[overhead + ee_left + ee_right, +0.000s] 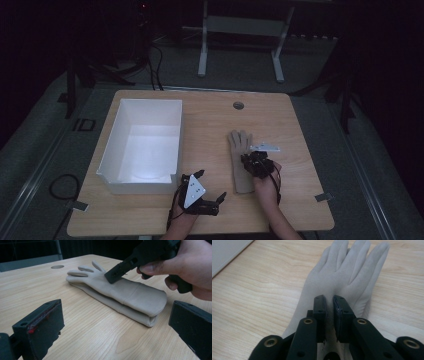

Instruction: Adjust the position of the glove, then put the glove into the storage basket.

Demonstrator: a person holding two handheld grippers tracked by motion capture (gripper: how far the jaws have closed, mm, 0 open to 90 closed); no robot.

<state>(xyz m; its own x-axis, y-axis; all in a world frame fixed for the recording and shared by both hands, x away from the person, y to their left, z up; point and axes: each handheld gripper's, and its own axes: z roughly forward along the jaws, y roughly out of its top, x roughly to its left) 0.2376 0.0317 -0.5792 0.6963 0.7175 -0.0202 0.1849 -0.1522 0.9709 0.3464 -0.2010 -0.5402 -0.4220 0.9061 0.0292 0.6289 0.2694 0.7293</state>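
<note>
Glove (241, 160): pale, lying flat on the tabletop (210, 120), right of the white box (142, 145), fingers pointing away from the person.
Handling: probably light, soft and limp; it will likely sag and fold when lifted.
Where to grip: a pinch of fabric at the palm, or the thicker cuff edge.
Right claw (329, 305): jaws nearly together, tips down on the glove's palm; whether fabric is caught between them, I cannot tell.
Left claw (112, 322): wide, holding nothing, low near the cuff.

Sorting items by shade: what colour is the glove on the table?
Plain light beige, no pattern. The glove shows best in the left gripper view.
</note>
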